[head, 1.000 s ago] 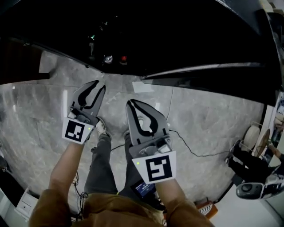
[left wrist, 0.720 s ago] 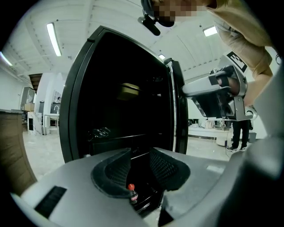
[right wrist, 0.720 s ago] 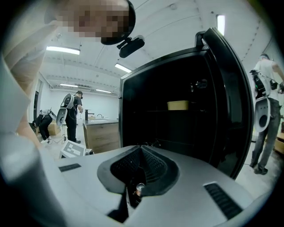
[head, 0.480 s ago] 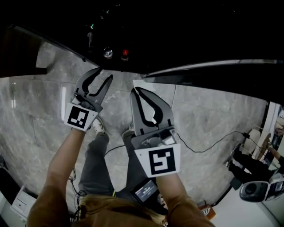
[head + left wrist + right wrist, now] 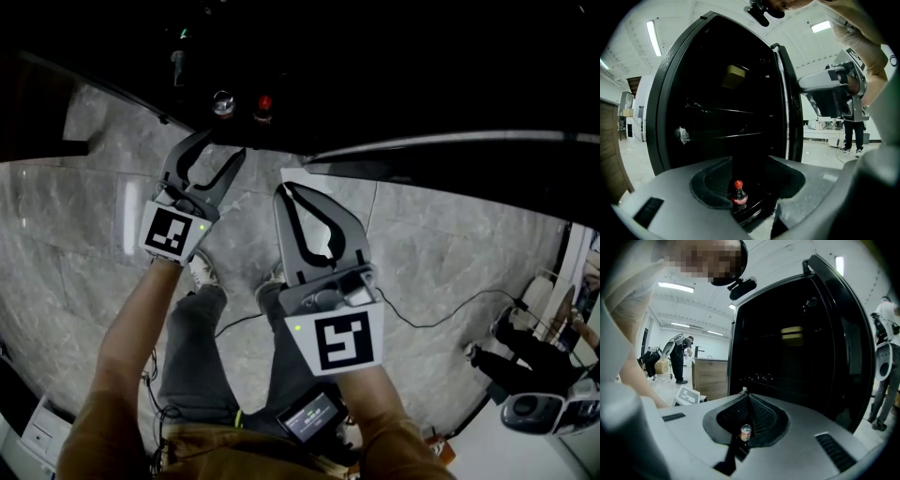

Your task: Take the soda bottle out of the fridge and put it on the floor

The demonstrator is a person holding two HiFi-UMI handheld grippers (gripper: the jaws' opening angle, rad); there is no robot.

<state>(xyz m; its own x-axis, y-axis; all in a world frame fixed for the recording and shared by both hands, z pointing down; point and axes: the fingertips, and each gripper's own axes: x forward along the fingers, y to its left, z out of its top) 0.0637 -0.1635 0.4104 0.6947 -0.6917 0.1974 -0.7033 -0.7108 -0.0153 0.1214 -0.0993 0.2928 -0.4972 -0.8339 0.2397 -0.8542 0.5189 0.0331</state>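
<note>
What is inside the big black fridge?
A red-capped soda bottle, a can and a yellowish box on a higher shelf. The rest is too dark to see.

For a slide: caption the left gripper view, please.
Left gripper, fingers just opening and empty, aims at the soda bottle low in the open fridge.

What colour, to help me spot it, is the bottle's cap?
Red; the bottle shows best in the left gripper view.

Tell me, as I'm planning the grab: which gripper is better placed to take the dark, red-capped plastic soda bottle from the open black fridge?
Likely left. The left gripper, jaws just opening and empty, sights the red-capped soda bottle through its gap. The right gripper is shut, aimed at a small can.
</note>
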